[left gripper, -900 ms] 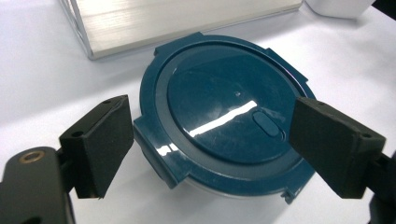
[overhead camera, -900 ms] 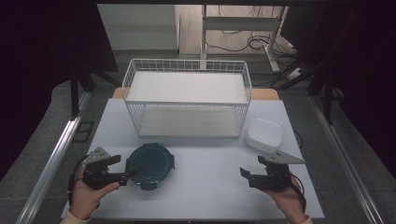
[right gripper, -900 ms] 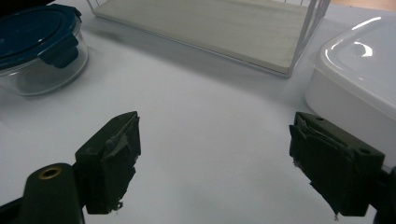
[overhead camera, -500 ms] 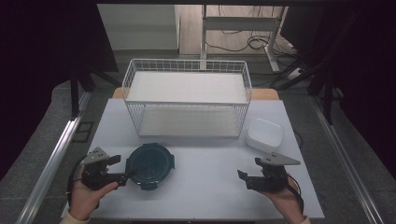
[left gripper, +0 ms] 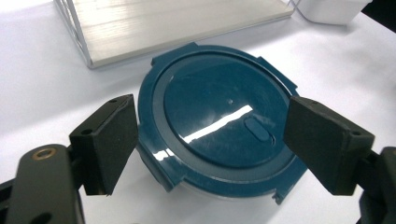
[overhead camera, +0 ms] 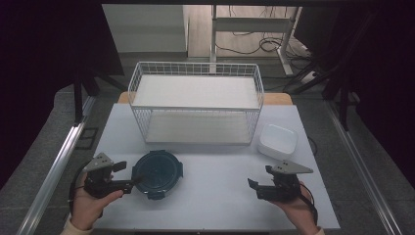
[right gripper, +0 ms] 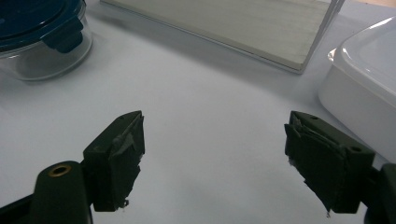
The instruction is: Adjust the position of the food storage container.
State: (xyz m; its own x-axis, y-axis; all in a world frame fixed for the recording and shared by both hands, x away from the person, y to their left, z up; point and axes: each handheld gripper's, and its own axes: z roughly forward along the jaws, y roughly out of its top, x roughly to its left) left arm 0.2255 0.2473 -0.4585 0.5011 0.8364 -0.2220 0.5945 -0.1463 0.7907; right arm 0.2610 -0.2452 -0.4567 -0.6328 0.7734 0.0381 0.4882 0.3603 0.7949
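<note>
A round glass container with a dark blue clip-on lid (overhead camera: 157,171) (left gripper: 219,121) stands on the white table (overhead camera: 215,181), front left. My left gripper (overhead camera: 127,177) (left gripper: 212,125) is open, its two black jaws flanking the container's near side without pressing on it. My right gripper (overhead camera: 258,179) (right gripper: 215,140) is open over bare table at the front right, holding nothing. In the right gripper view the container (right gripper: 37,32) sits far off at the upper left.
A white wire rack (overhead camera: 195,98) with two pale shelves stands at the back centre; its lower shelf (right gripper: 224,23) lies ahead of the right gripper. A white lidded box (overhead camera: 278,142) (right gripper: 369,84) sits right of the rack, close to the right gripper.
My right gripper has shifted slightly left and toward the near edge. The left gripper and the container stay where they were.
</note>
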